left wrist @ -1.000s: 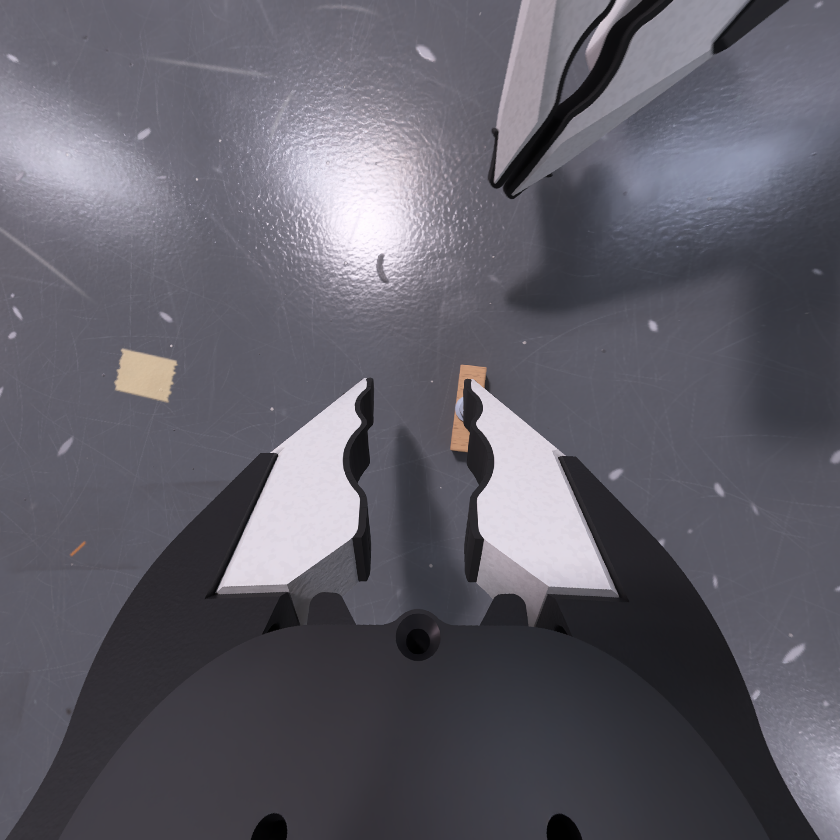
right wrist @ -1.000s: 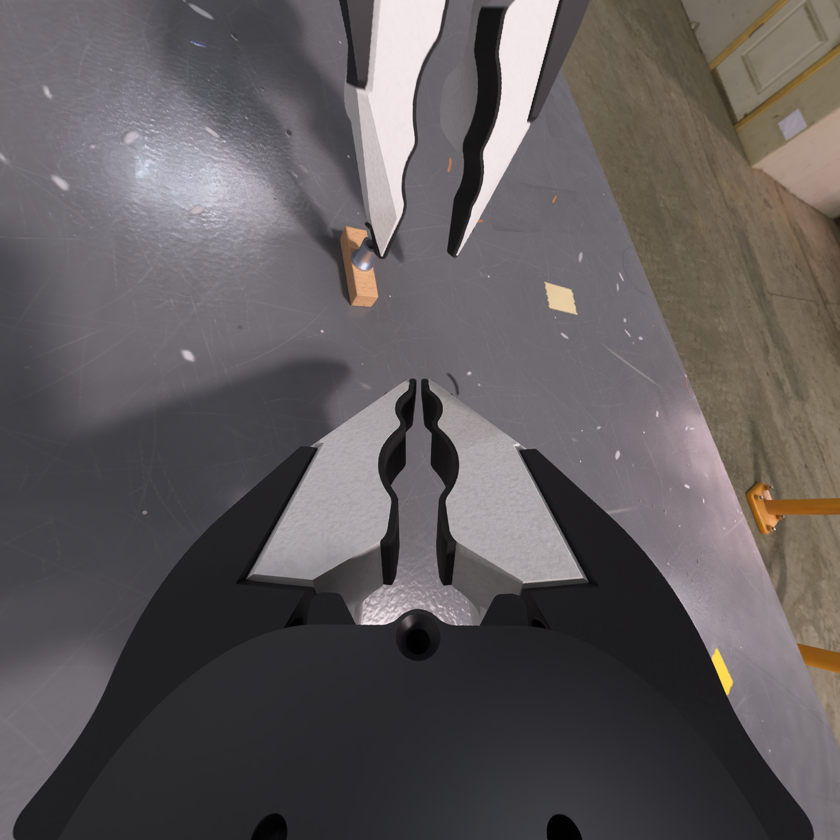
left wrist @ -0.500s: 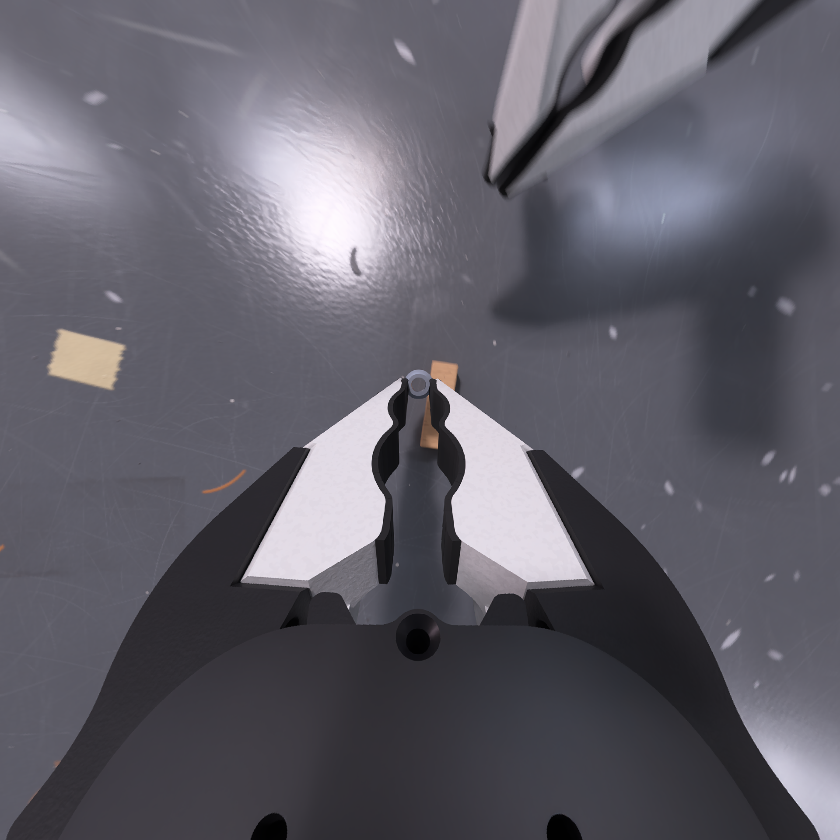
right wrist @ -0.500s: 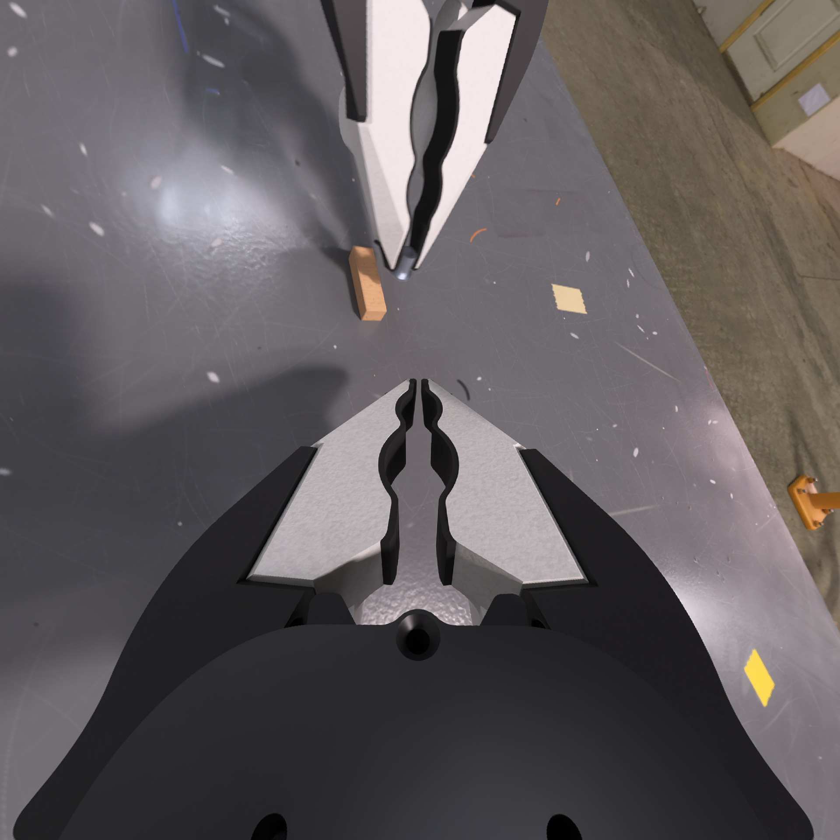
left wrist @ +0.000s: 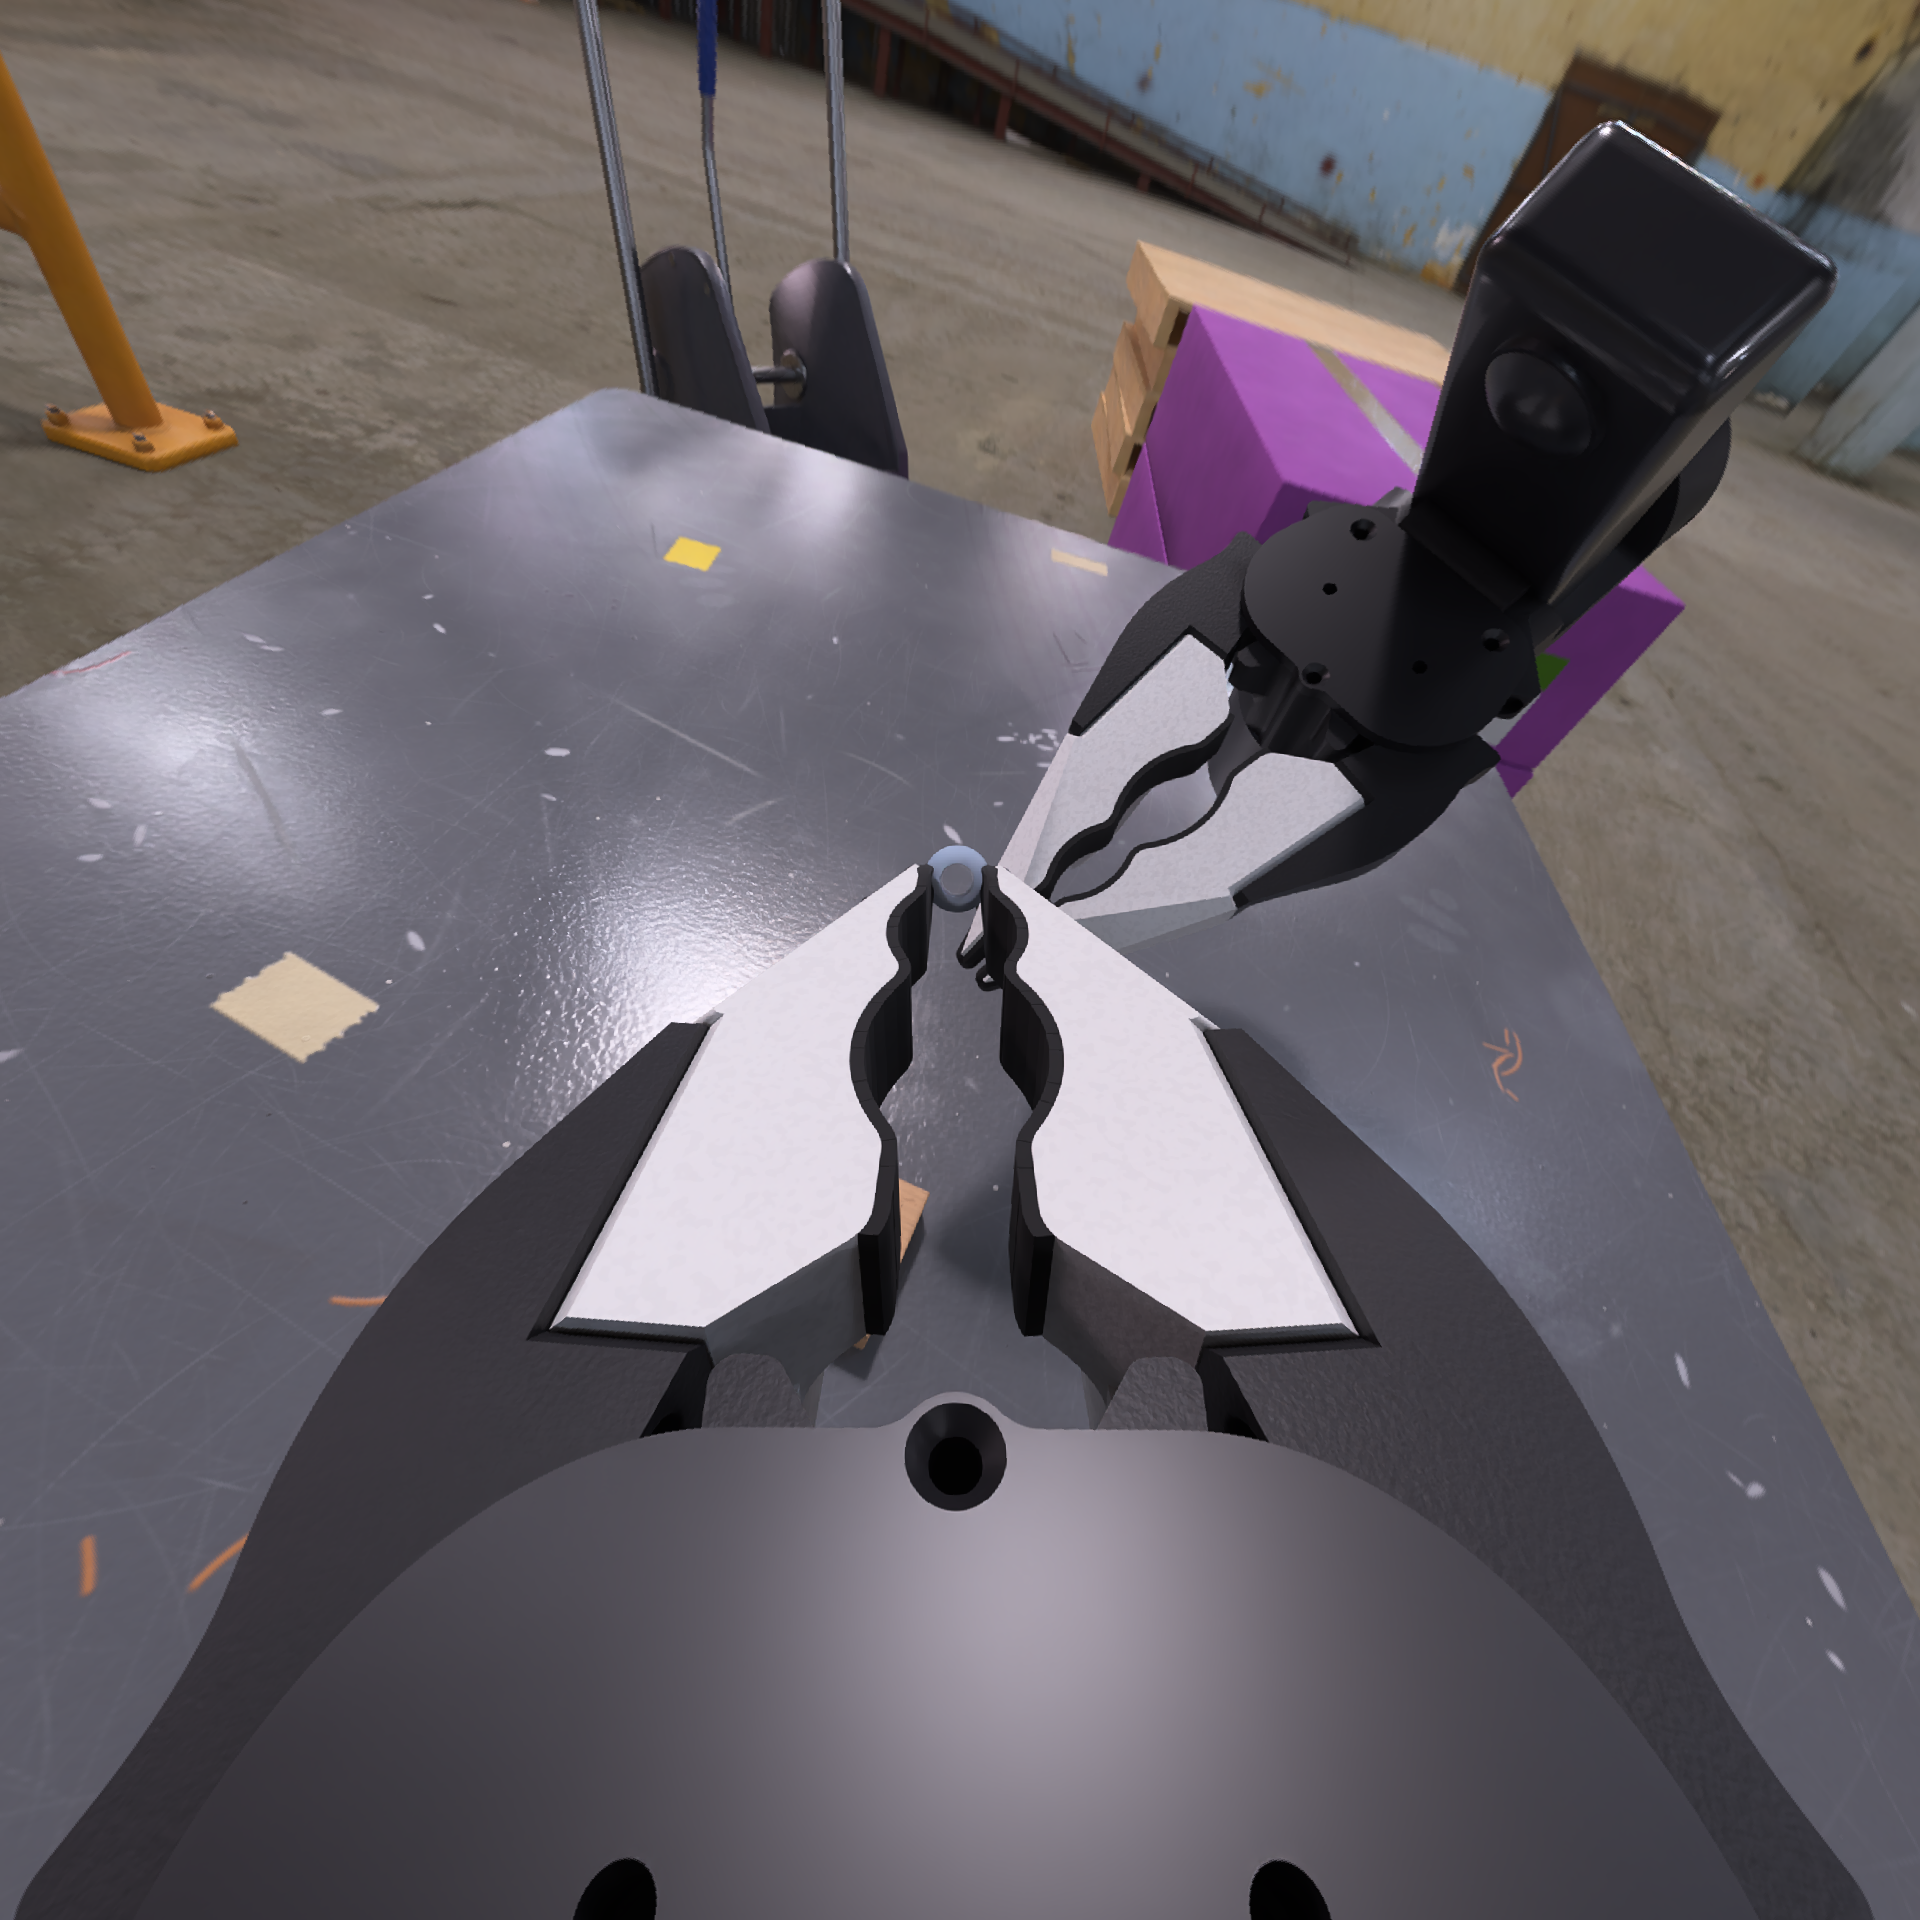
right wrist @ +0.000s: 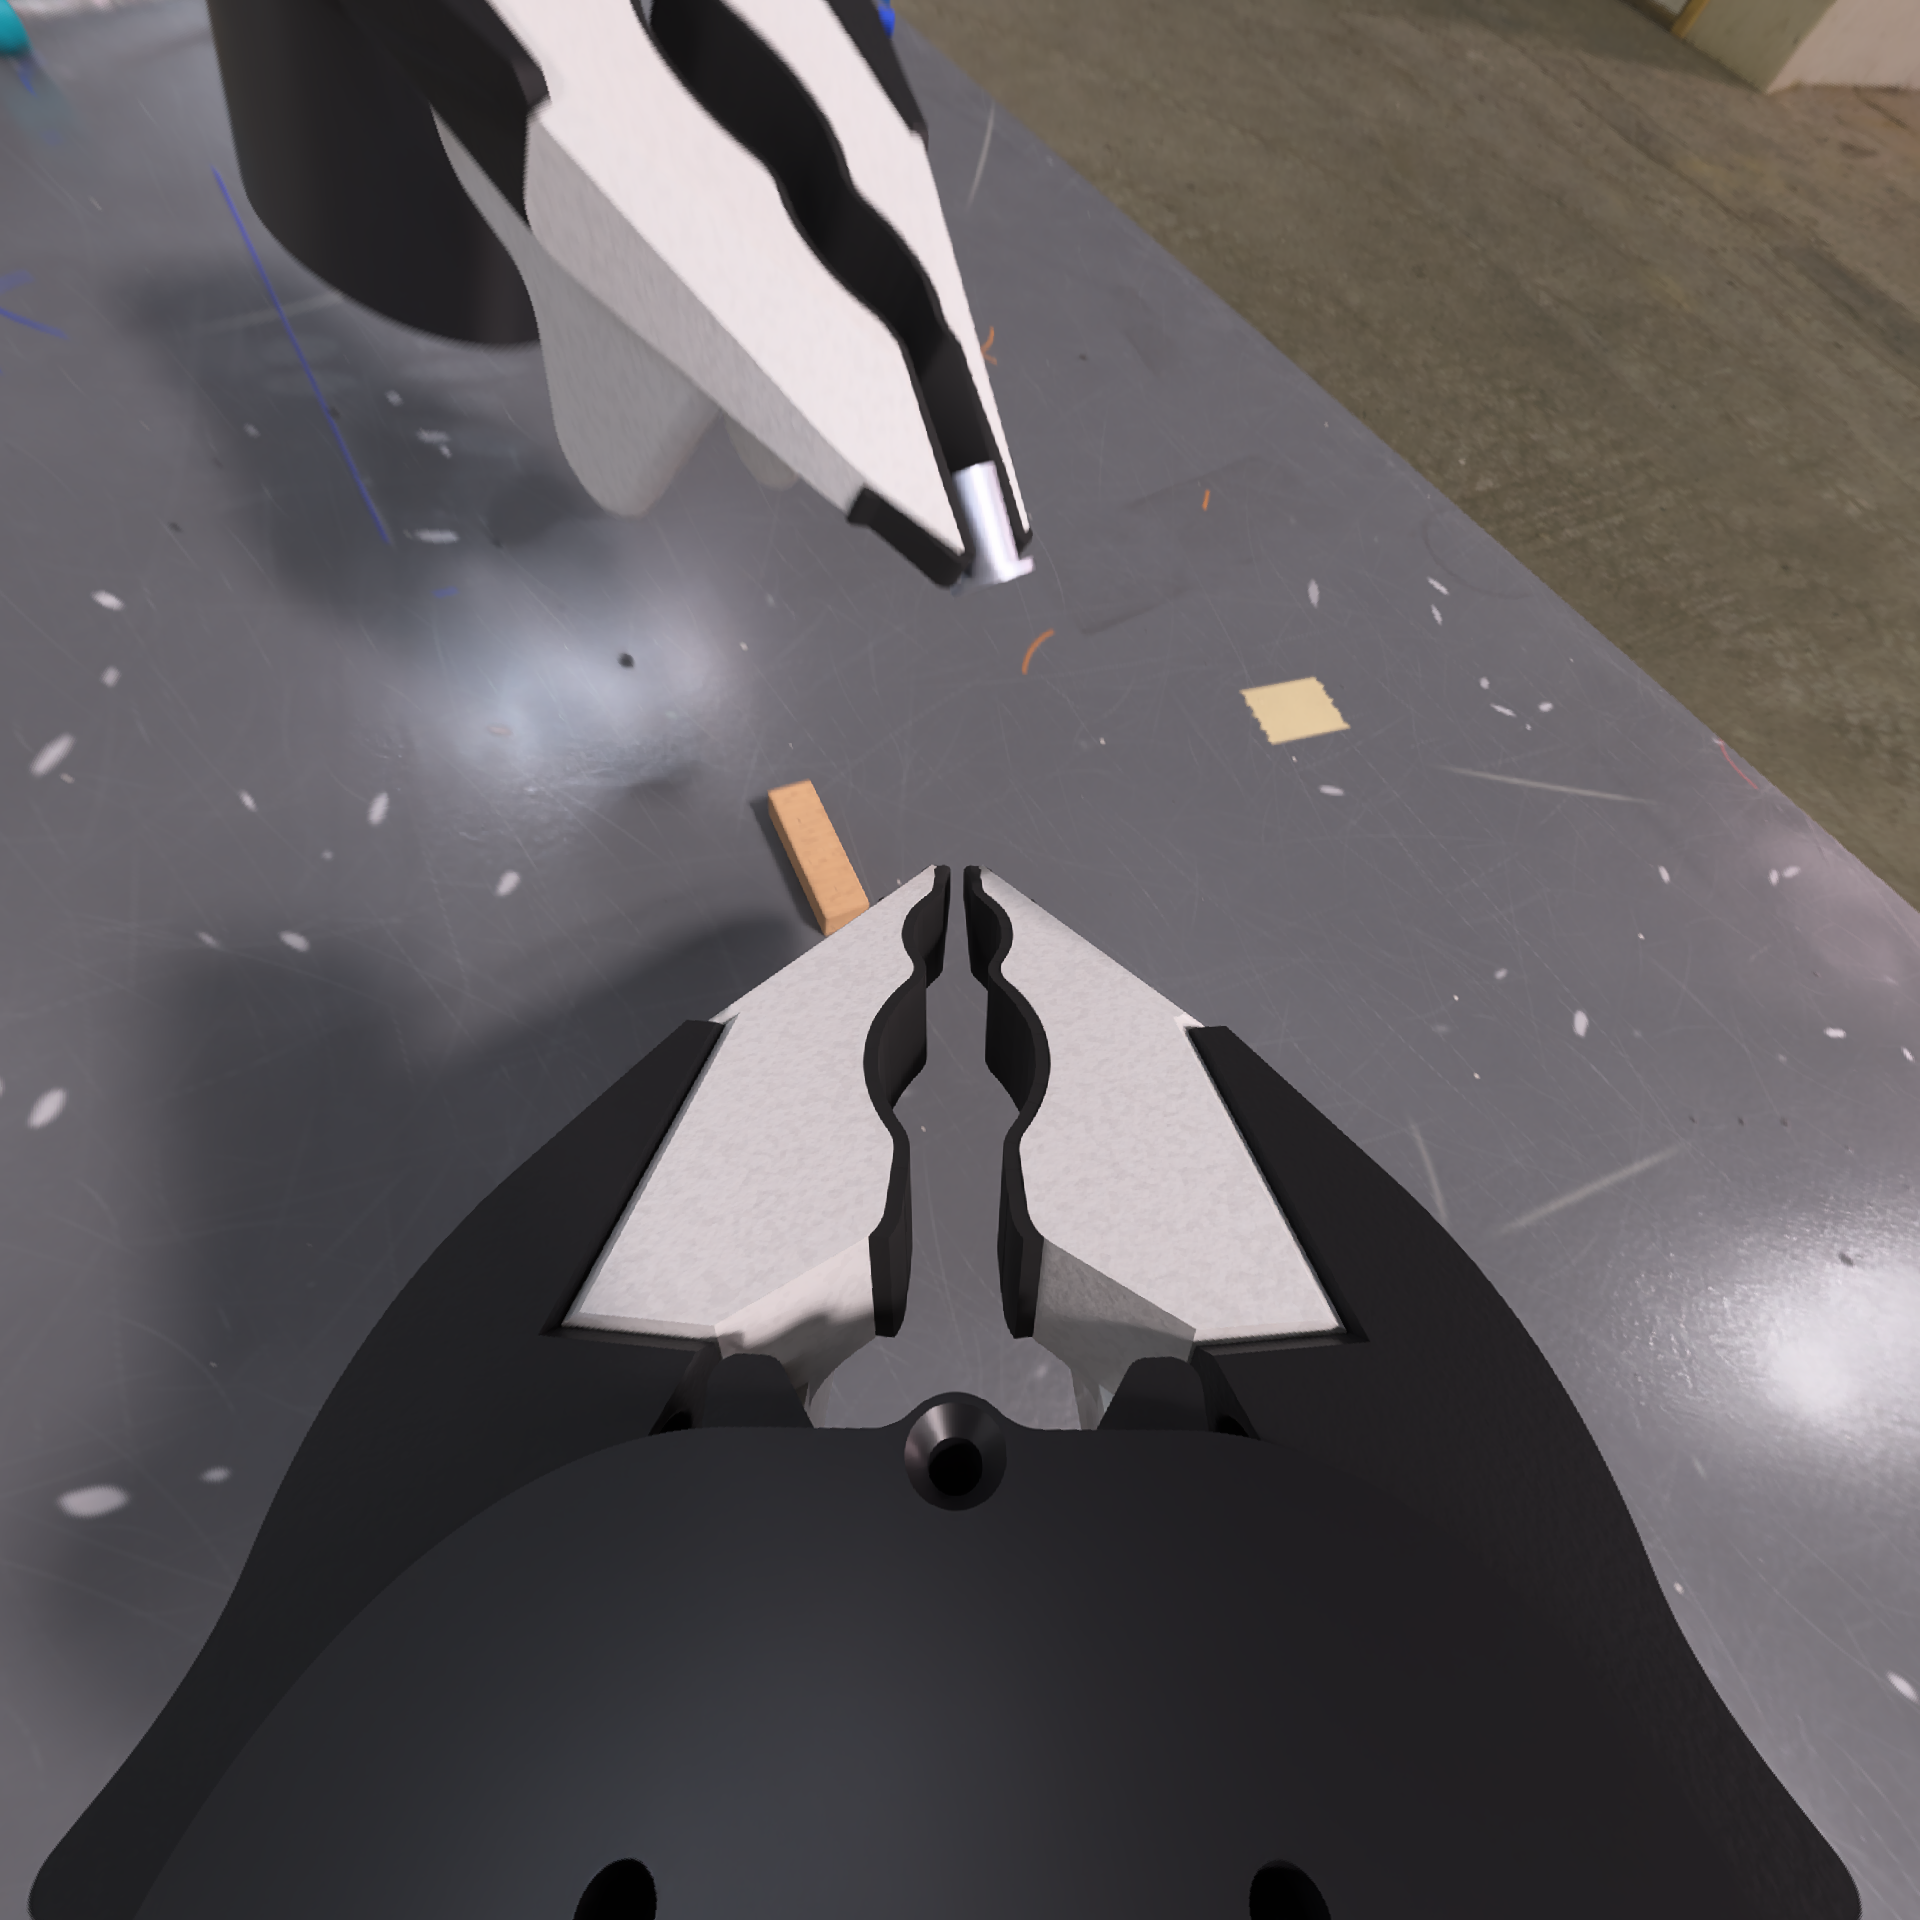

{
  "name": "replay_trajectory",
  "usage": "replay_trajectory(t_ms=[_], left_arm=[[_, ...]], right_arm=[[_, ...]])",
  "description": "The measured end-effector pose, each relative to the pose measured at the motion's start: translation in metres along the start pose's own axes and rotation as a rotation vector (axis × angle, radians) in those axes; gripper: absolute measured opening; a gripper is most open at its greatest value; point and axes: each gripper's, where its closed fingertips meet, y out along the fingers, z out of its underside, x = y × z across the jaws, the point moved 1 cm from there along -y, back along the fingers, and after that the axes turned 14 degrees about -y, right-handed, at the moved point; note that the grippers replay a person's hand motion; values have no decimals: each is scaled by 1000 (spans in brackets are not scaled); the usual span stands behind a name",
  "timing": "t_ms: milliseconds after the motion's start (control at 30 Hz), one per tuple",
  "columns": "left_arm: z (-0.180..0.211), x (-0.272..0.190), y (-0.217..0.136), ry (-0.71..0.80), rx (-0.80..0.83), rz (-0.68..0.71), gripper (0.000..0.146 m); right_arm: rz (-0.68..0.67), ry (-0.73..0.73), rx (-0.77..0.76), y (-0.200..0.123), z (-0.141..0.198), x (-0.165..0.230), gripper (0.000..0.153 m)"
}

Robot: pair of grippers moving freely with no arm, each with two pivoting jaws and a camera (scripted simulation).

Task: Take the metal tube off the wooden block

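Pinching the metal tube (right wrist: pixel 989 528) at its very tips, clear above the wooden block (right wrist: pixel 817 858) on the tabletop (right wrist: pixel 1455 1039), the left tool (left wrist: pixel 954 902) holds something probably light, rigid and slick, best gripped mid-length, while the right tool (right wrist: pixel 957 871) hangs pressed together, empty.

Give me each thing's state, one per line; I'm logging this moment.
Left gripper: shut on the tube, raised above the table.
Right gripper: shut, empty, low beside the block.
Tube: pinched at the left gripper's fingertips, off the block, end poking out.
Block: lying flat on the table, bare.
Table: scratched, speckled, bits of tape stuck on.
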Motion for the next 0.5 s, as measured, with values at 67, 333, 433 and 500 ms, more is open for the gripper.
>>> replay_trajectory(t_ms=[67, 333, 433, 500], left_arm=[[0, 1, 0, -9, -28, -6, 9], [15, 10, 2, 64, 8, -136, 9], [17, 13, 1, 40, 14, -146, 9], [18, 14, 1, 31, 15, -142, 9]], right_arm=[[-6, 21, -22, -1, -5, 0, 2], [4, 19, 34, 6, -6, -1, 2], [-6, 21, 43, 10, -6, 2, 2], [-9, 24, 39, 12, -7, 3, 2]])
